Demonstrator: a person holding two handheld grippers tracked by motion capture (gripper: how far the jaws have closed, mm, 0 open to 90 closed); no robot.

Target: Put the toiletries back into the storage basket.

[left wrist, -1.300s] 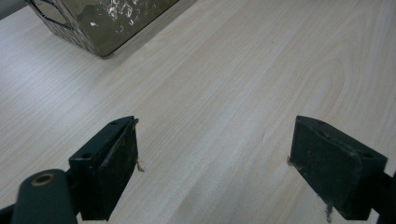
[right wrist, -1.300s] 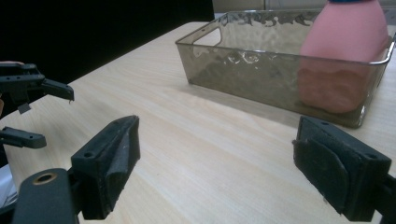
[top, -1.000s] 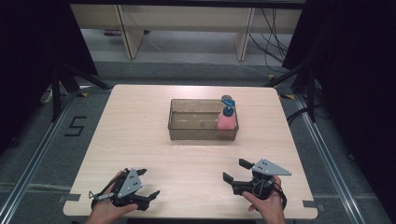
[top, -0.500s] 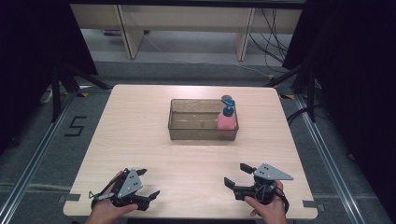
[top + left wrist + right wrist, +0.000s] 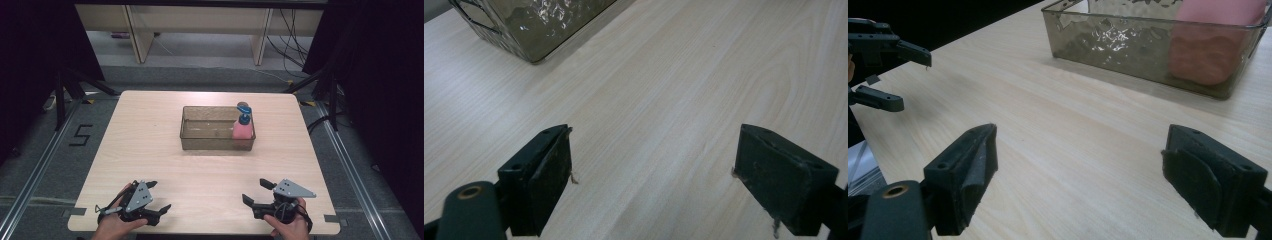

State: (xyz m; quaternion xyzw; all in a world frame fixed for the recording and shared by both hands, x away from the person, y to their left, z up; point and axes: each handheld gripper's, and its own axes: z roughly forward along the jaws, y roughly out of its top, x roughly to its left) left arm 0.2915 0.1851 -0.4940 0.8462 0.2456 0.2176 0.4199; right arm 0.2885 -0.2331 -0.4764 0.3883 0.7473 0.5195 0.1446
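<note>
**Both grippers wait empty, the pink bottle stands in the tray**

From the high view, the left gripper (image 5: 156, 196) and the right gripper (image 5: 256, 192) rest low at the near edge of the table (image 5: 150, 145), well apart from each other. Both have their jaws spread and hold nothing. The smoky transparent tray (image 5: 200, 142) sits near the middle of the table, at about 12 o'clock from the hands. A pink pump bottle (image 5: 242, 128) with a blue pump head stands upright inside it, in the right end, close to the wall.

In the left gripper view, the jaws are wide apart over bare wood, and a corner of the tray (image 5: 531, 25) appears at 11 o'clock.

In the right gripper view, the jaws are also spread. The tray (image 5: 1108, 42) lies ahead, and the bottle (image 5: 1210, 52) shows through its wall at 1 o'clock.

I judge the bottle is light, stiff plastic with a smooth, somewhat slippery body. The narrow neck under the pump seems the safest place to grasp, from above, because the tray walls block the sides. The tray itself looks rigid but may slide.
</note>
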